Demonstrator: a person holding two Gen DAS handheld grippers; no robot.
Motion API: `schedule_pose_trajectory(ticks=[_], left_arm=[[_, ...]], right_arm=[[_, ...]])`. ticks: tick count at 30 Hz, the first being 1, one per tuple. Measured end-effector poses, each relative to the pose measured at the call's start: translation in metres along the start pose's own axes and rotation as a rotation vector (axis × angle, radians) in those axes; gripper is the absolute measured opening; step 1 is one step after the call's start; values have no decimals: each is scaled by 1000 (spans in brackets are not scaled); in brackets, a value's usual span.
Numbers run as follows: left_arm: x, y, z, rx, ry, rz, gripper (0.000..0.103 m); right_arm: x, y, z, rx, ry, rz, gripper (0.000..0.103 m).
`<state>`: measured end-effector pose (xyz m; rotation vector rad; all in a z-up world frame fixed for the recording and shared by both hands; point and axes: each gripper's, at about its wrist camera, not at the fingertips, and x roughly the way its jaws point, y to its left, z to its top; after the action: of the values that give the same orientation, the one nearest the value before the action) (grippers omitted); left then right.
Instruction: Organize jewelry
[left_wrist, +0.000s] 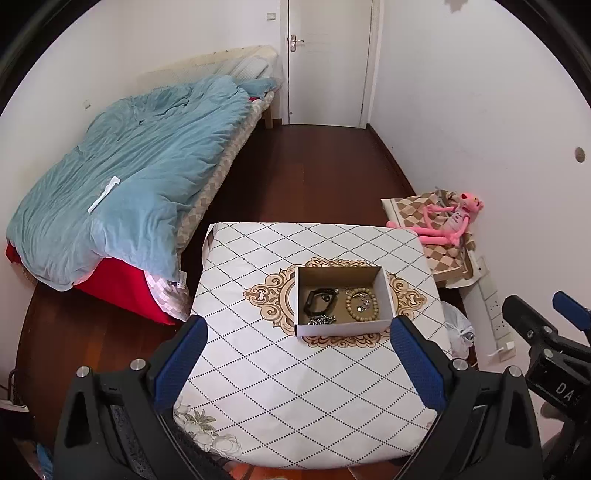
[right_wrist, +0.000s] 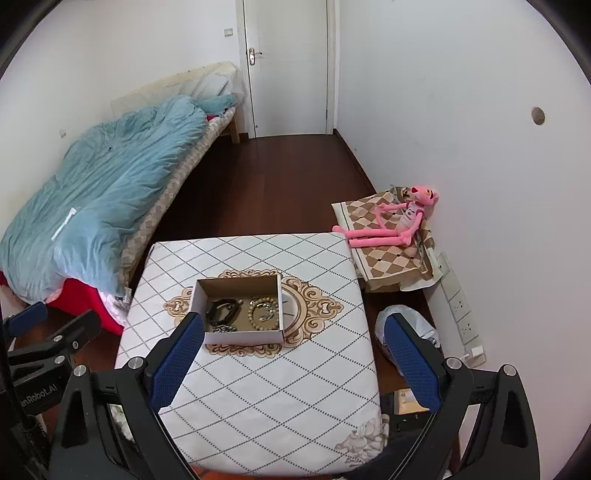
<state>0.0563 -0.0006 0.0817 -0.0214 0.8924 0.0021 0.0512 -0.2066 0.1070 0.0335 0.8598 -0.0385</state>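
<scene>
Here, one open cardboard box (left_wrist: 343, 299) is sitting near the middle of the single table (left_wrist: 258, 369), which is wearing a white cloth with a dark diamond grid and a tan ornamental medallion under the box. Inside the box, three pieces of jewelry are lying on its floor: one black band (left_wrist: 318, 300) on the left side, one wooden bead bracelet (left_wrist: 362, 303) on the right side with a small silvery piece resting inside its ring, and one silver chain (left_wrist: 320, 320) bunched against the near wall, just below the black band. The left gripper (left_wrist: 295, 363) is hovering above the near part of the table with its two blue-padded fingers spread wide and nothing between them. The right gripper (right_wrist: 295, 360) is hanging likewise, jaws parted and empty, its left finger overlapping the box's near left corner in the right wrist view, though I cannot tell whether it is touching. Around the table, one bed with a blue duvet (left_wrist: 129, 177) is standing to the left, one pink plush toy (right_wrist: 391, 221) is lounging on a checkered cushion (right_wrist: 384, 258) to the right, and one white door (left_wrist: 328, 62) is standing closed at the far end.
</scene>
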Motion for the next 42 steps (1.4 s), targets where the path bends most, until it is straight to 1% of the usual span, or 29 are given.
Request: schedule_pose_trajectory(ticks=[4, 9, 14, 19, 28, 42], left_arm=[[14, -2, 9, -3, 12, 23, 101], [31, -3, 15, -2, 41, 22, 101], [44, -5, 16, 6, 55, 37, 101], [58, -7, 13, 8, 93, 40, 101], [65, -8, 10, 11, 108, 46, 101], [66, -6, 9, 13, 102, 51, 101]], right_arm=[[17, 3, 9, -10, 22, -9, 99], [38, 4, 13, -10, 60, -6, 100], [52, 6, 14, -17, 78, -13, 102], [65, 7, 11, -25, 103, -16, 102], [80, 5, 4, -25, 131, -21, 102], [83, 7, 0, -33, 142, -11, 102]])
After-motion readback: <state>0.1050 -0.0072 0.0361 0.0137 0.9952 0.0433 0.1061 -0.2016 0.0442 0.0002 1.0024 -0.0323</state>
